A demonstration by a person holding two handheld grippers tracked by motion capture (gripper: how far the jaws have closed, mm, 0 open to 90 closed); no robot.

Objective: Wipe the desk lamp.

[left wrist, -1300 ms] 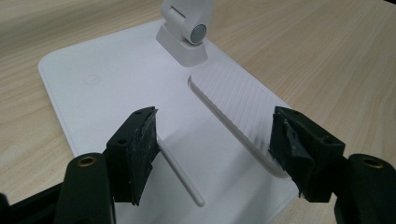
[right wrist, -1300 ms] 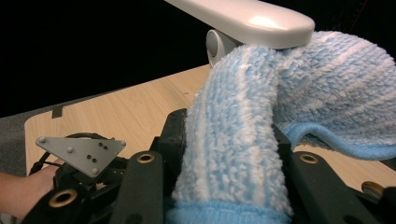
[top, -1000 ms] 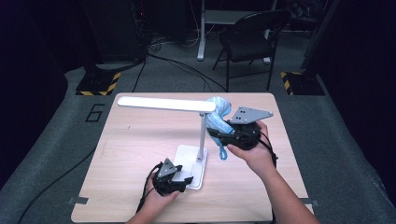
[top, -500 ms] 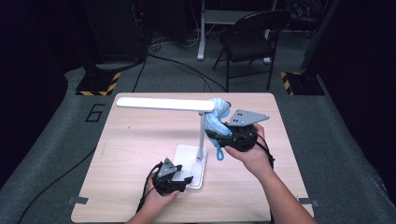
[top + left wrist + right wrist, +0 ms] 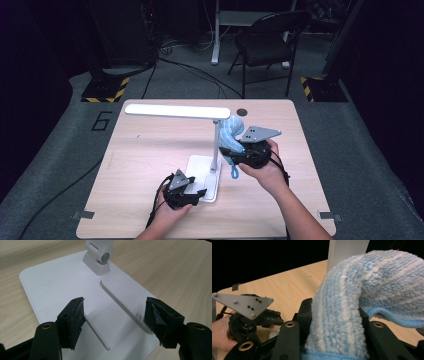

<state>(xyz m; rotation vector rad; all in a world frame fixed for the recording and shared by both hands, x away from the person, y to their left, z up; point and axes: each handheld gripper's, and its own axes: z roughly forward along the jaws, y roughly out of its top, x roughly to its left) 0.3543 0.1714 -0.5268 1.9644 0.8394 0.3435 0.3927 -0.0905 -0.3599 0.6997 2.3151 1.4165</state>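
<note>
Down comes your right gripper (image 5: pixel 235 150) along the lamp post (image 5: pixel 215 145), jaws clamped on the blue cloth (image 5: pixel 231 134), which sits bunched against the post above the lamp base (image 5: pixel 200 165). Your left gripper (image 5: pixel 196 194) rests with jaws spread wide over that base, pinning nothing. Soft, light, floppy stuff, that cloth; grip it mid-bundle so it won't slip free.

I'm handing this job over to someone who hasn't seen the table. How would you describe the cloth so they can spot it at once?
Start at the white desk lamp in the middle of the wooden table. Just right of its upright post, the right gripper is clamped on the cloth, which bunches up above the jaws. It is the one soft, fluffy thing there: pale blue with white stripes and a blue hem.
</note>
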